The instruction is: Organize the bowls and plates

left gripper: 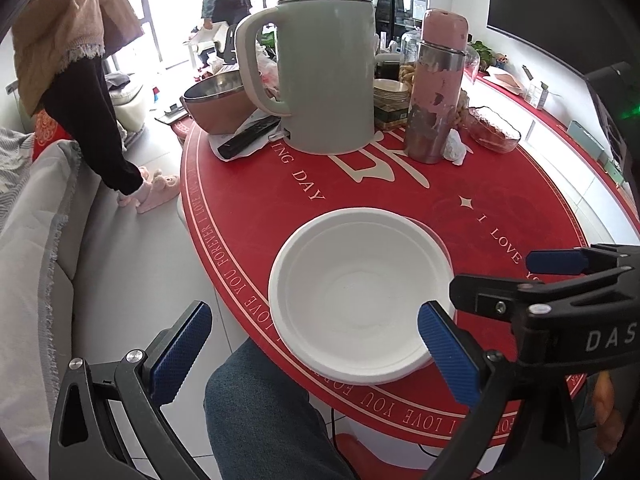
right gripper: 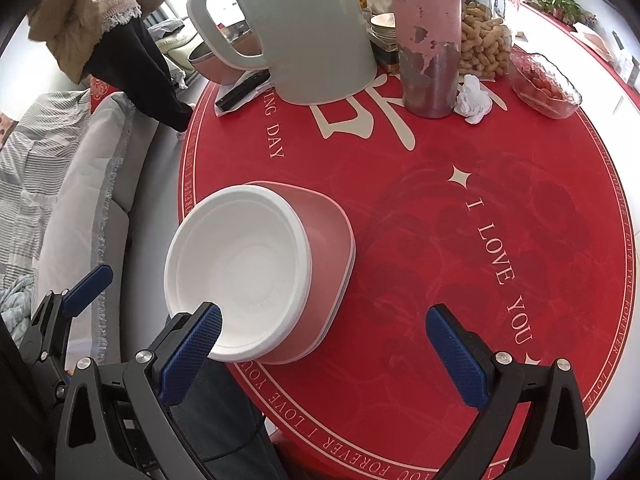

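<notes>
Item 1: white moulded-pulp disposable bowl, shallow, round, ribbed rim. It sits nested in a pink bowl with a pale rim, of which only a sliver shows in the left wrist view. Both stand at the near edge of the round red table mat with cream lettering, the white rim reaching out past that edge.

Item 2: left gripper, black frame, blue textured pads, jaws spread wide; its right pad overlaps the bowl's near-right rim, contact uncertain; nothing held.

Item 3: right gripper, same make, jaws spread wide; its left pad lies over the bowl's near rim, contact uncertain; nothing held.

Item 4: far side of the mat: pale green electric kettle with white handle, steel flask with peeling pink paint, jar of peanuts, crumpled white tissue, clear glass dish, black remote control, copper-toned metal bowl.
</notes>
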`<state>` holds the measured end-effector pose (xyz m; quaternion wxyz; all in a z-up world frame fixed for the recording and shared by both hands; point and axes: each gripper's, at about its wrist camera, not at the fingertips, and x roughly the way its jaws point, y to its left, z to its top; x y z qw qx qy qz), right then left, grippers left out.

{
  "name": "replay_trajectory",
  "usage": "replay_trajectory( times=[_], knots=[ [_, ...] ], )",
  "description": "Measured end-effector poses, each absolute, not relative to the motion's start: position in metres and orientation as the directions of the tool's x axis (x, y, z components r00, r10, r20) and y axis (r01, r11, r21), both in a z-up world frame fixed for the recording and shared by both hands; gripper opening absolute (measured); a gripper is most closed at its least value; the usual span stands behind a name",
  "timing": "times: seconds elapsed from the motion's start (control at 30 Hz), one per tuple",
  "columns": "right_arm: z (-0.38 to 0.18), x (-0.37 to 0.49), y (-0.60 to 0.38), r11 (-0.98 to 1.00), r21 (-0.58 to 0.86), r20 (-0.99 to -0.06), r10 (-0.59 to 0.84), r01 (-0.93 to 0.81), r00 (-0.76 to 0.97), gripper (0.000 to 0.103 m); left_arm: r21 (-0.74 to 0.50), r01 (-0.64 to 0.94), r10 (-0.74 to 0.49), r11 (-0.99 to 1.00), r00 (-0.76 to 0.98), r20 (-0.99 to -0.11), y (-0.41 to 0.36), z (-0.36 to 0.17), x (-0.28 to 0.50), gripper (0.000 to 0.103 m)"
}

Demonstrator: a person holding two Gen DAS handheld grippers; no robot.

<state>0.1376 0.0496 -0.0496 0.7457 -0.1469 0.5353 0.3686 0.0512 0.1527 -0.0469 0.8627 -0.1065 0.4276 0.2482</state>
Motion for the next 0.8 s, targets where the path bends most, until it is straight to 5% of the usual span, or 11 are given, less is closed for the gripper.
replay_trajectory(
  times=[0.8],
  knots=[
    [-0.0409, 0.1318, 0.0565, 0.69, 0.132, -0.919, 0.355, -0.712, 0.174, 0.103, 0.066, -0.557, 0.382, 0.828, 0.473, -0.794, 0.1608, -0.0483, 0.0446, 0.103]
  ],
)
